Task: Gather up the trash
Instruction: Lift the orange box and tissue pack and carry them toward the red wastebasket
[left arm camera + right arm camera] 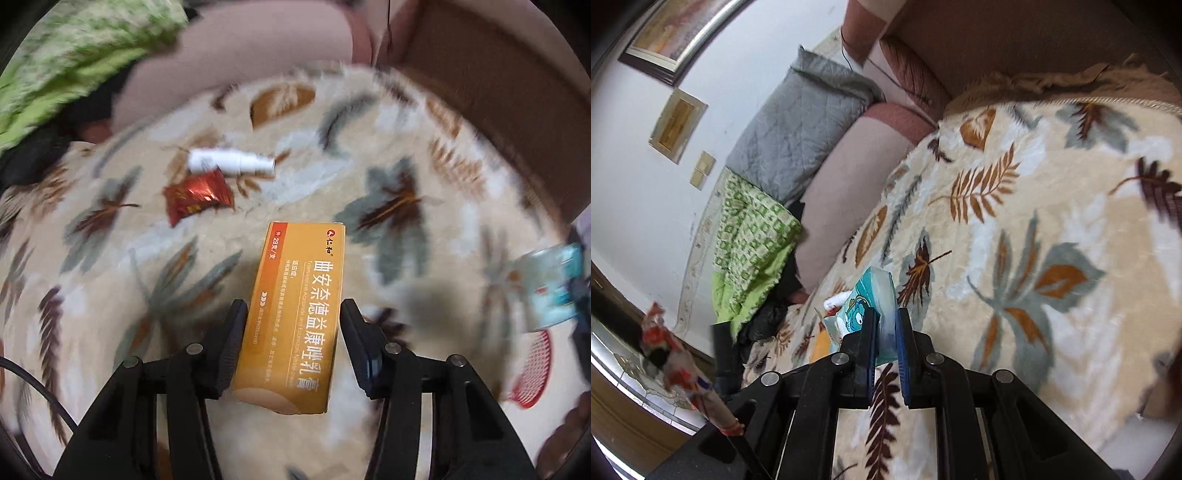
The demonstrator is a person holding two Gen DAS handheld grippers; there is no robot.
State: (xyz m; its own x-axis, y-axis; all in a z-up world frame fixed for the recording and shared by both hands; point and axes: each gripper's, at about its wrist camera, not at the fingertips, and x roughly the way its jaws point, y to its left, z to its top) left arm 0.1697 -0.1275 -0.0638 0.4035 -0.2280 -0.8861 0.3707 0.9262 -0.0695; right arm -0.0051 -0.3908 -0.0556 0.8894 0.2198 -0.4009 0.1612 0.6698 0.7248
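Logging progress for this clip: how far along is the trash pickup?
Nothing visibly binned yet. In hand: the right gripper is shut on the teal cartoon-print tissue pack; the left gripper holds the orange cardboard ointment box between its fingers. Left on the leaf-print plush blanket: the red foil wrapper and white spray bottle.

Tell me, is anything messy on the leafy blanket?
Yes. A crumpled red wrapper and a white spray bottle on its side lie loose on the leaf-pattern blanket, beyond the orange box between the left gripper fingers.
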